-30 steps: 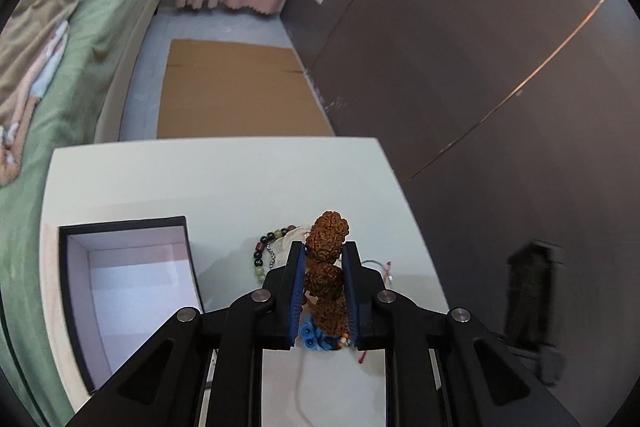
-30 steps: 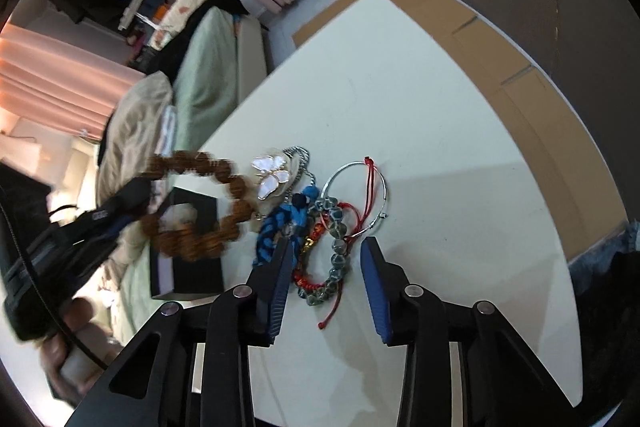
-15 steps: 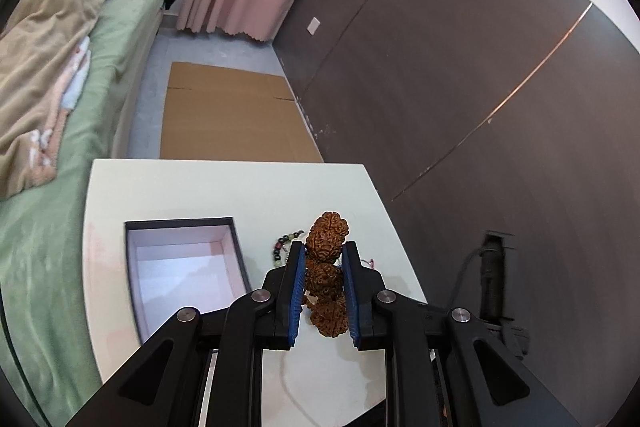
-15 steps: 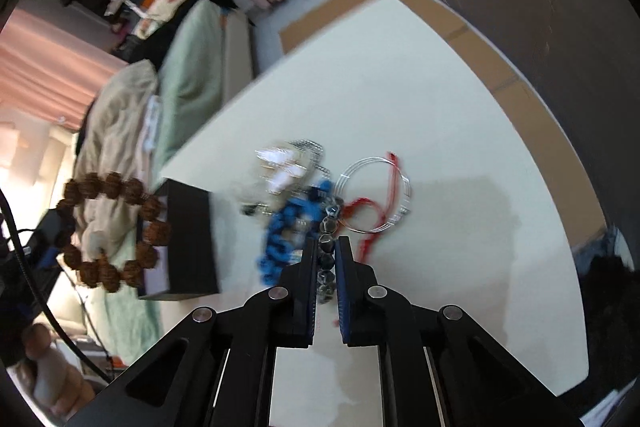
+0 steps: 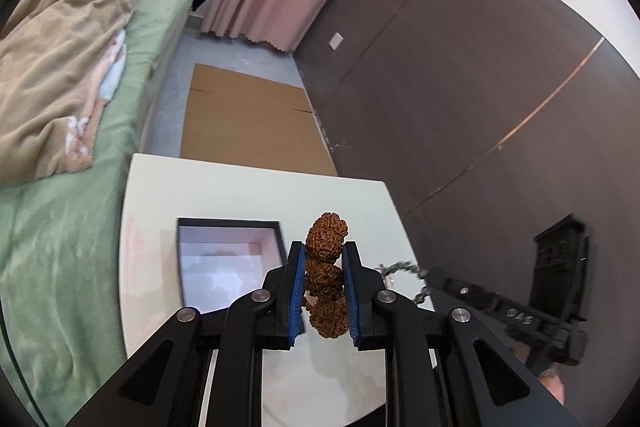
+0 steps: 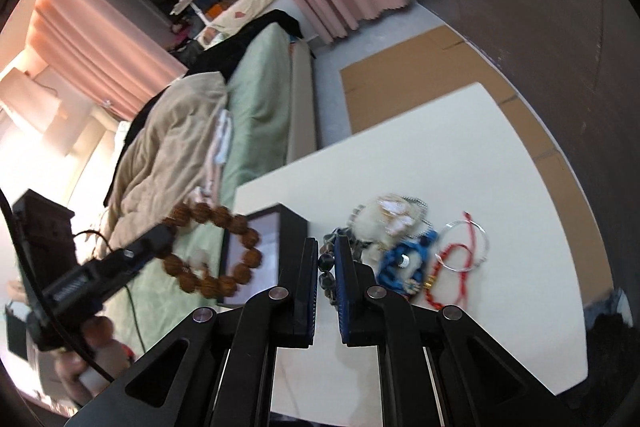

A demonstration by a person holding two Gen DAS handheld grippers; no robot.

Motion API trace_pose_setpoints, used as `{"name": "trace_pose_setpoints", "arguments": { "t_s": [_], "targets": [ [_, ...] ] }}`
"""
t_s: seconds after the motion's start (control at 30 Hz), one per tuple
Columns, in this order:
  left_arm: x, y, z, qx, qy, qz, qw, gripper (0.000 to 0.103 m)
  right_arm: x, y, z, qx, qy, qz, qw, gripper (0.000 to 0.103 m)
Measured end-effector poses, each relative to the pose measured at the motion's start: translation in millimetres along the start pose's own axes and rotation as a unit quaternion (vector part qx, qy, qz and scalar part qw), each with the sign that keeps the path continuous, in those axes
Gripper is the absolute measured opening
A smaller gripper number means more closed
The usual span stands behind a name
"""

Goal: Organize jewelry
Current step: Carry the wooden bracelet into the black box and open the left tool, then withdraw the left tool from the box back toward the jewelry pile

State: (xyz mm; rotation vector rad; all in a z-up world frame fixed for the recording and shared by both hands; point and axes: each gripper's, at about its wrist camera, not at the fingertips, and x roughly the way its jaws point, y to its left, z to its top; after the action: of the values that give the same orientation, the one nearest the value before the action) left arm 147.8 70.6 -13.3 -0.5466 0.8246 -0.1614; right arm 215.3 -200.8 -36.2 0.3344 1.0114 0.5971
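- Brown bead bracelet (image 5: 326, 275): rough, wrinkled, matt.
- Table (image 5: 248, 195): smooth, white.
- Box (image 5: 224, 263) on the table: matt black walls, white lining.
- Bangle (image 6: 466, 247): shiny metal wire.

My left gripper (image 5: 322, 291) holds a bead bracelet (image 5: 325, 279) between its jaws, above the worktop (image 5: 248, 187) and just right of the open box (image 5: 224, 263). My right gripper (image 6: 327, 267) grips a string of beads (image 6: 326, 269) to the right of that box (image 6: 276, 227). Right of it on the worktop (image 6: 460, 155) lies a heap of jewelry (image 6: 404, 251), a wire bangle (image 6: 468, 247) at its right edge. A bed (image 5: 72, 147) runs along the worktop's left side; cardboard (image 5: 248, 123) lies on the floor behind it.
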Motion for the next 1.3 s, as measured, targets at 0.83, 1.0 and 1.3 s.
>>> {"name": "trace_pose_setpoints", "arguments": {
  "t_s": [0.83,1.0,1.3],
  "targets": [
    [-25,55,16,-0.069,-0.03,0.073,0.9945,0.063,64,98,17,-0.094,0.071,0.065,0.991,0.051],
    [-21,48,14,-0.061,-0.033,0.069,0.9952,0.071,36,83,20,-0.084,0.035,0.048,0.995,0.074],
    [0,6,9,-0.015,-0.02,0.051,0.9984,0.083,-18,41,19,-0.069,-0.04,-0.062,0.995,0.075]
  ]
}}
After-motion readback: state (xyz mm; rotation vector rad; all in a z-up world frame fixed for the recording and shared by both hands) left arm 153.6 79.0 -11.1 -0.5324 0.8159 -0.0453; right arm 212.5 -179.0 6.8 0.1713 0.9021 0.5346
